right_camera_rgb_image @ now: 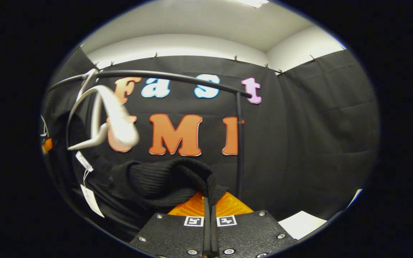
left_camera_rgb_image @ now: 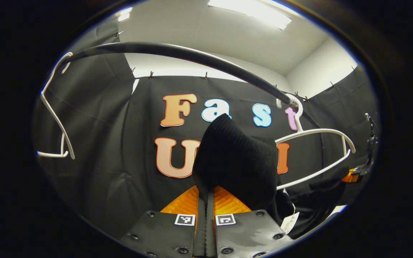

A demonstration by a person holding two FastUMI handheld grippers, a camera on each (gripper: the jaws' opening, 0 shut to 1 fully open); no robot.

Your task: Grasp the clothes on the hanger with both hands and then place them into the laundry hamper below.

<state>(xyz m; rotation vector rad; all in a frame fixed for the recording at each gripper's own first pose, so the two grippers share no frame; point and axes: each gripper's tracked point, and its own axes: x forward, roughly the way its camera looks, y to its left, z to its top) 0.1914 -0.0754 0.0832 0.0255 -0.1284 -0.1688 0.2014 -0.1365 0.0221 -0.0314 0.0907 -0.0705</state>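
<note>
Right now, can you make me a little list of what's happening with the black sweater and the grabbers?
garment: black knit sweater, pulled off the hanger
left gripper: closed, pinching a fold of the sweater
right gripper: closed, pinching another fold of the sweater
hanger: white hanger on the rail, bare
second hanger: another white hanger farther along the rail
rail: dark curved clothes rail overhead
tags: paper tags dangling from the sweater
hamper: not seen, so the drop is not yet done
</note>
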